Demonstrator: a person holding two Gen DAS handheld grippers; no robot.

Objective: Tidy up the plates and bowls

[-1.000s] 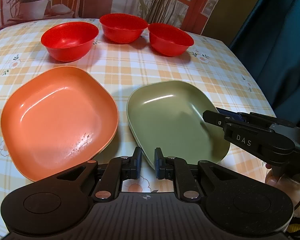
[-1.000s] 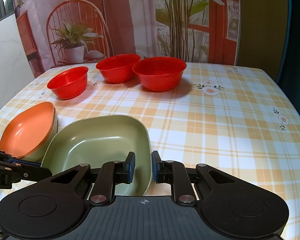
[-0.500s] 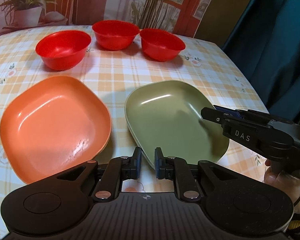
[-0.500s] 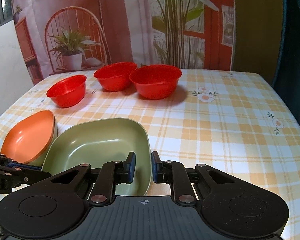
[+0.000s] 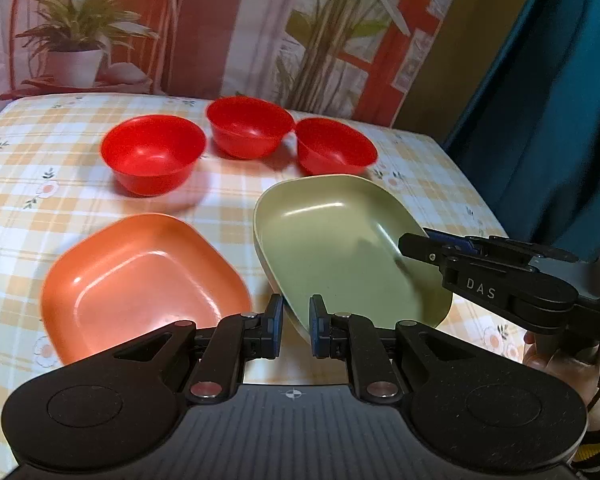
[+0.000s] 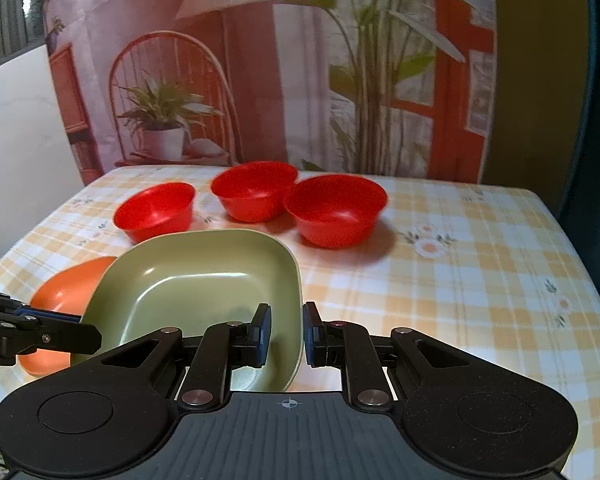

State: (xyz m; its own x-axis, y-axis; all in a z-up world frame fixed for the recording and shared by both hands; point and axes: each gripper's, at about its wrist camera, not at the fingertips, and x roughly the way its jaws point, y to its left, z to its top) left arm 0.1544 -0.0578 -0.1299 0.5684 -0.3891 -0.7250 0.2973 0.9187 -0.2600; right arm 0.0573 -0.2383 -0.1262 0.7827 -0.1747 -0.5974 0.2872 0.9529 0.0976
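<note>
A green square plate (image 5: pixel 340 248) hangs tilted a little above the table, held at two rims. My left gripper (image 5: pixel 296 326) is shut on its near left rim. My right gripper (image 6: pixel 286 332) is shut on the opposite rim of the green plate (image 6: pixel 204 280). In the left wrist view the right gripper (image 5: pixel 416 246) reaches in from the right. An orange square plate (image 5: pixel 140 280) lies flat on the cloth to the left, partly hidden behind the green one as the orange plate (image 6: pixel 68 292) shows in the right wrist view. Three red bowls (image 5: pixel 152 152) (image 5: pixel 248 124) (image 5: pixel 336 144) stand in a row behind.
The table wears a yellow checked cloth (image 6: pixel 480 280) with bare room on its right half. A printed backdrop (image 6: pixel 260 80) hangs behind the far edge. A dark teal curtain (image 5: pixel 560 120) borders the right side. A person's hand (image 5: pixel 560 364) holds the right gripper.
Both grippers have risen with the green plate, which has come up off the cloth and now overlaps the orange plate in the right wrist view. Bowls and orange plate stayed put.
</note>
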